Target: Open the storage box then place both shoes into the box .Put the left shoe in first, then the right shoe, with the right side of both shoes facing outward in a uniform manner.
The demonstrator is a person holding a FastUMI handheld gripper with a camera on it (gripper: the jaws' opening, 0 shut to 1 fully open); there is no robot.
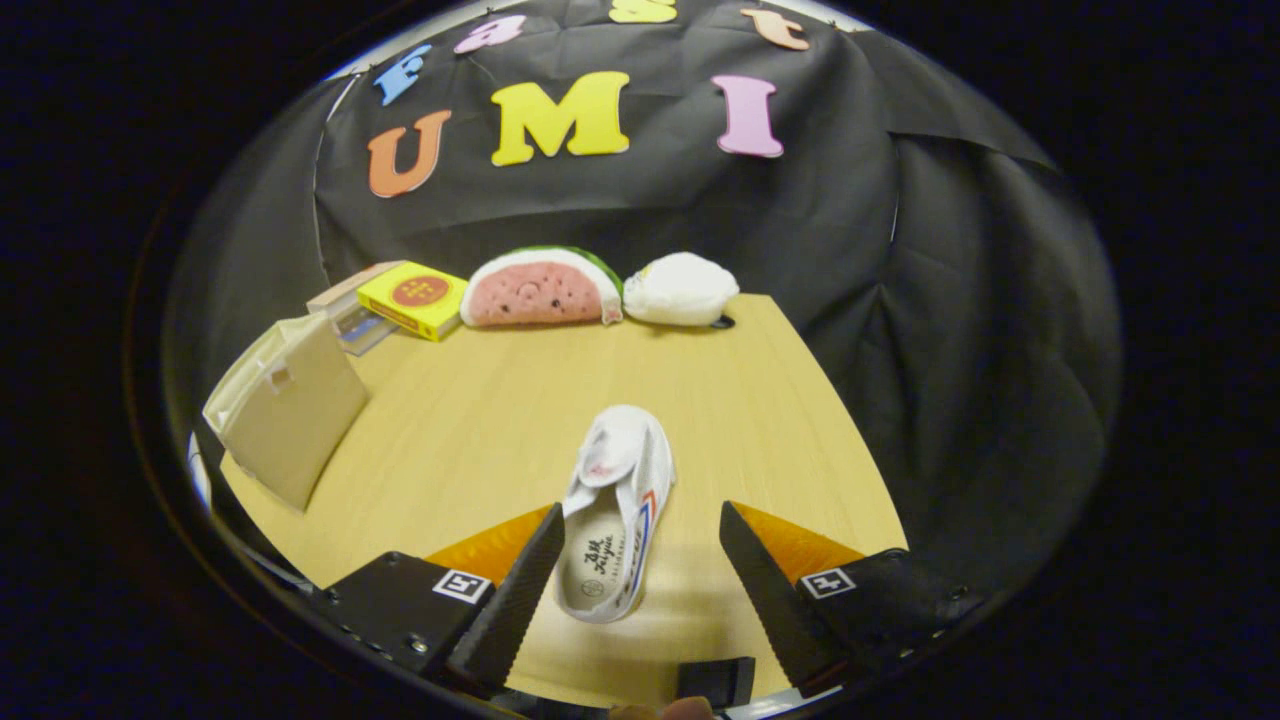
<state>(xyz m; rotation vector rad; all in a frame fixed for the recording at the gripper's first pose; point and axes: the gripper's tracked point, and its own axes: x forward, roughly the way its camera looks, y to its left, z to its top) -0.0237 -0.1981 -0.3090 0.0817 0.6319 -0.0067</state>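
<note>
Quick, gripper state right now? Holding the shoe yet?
Gripper: open, holding nothing; the white shoe lies on the table between its fingers, nearer the left one, and the right finger is clear of it.

Light wooden table (480, 420) bearing a white shoe (615, 500) lying between the gripper's (640, 570) spread fingers, a cream storage box (290, 405), yellow box (415, 297), watermelon plush (540, 288) and white plush (682, 290).

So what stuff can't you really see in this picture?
- Storage box, gripper view: angled away, so its inside is hidden.
- Shoe: its heel lies between the open tongs; its far side is hidden.
- Books: covers too small to make out.
- Table: near edge cut off by the tongs.
</note>
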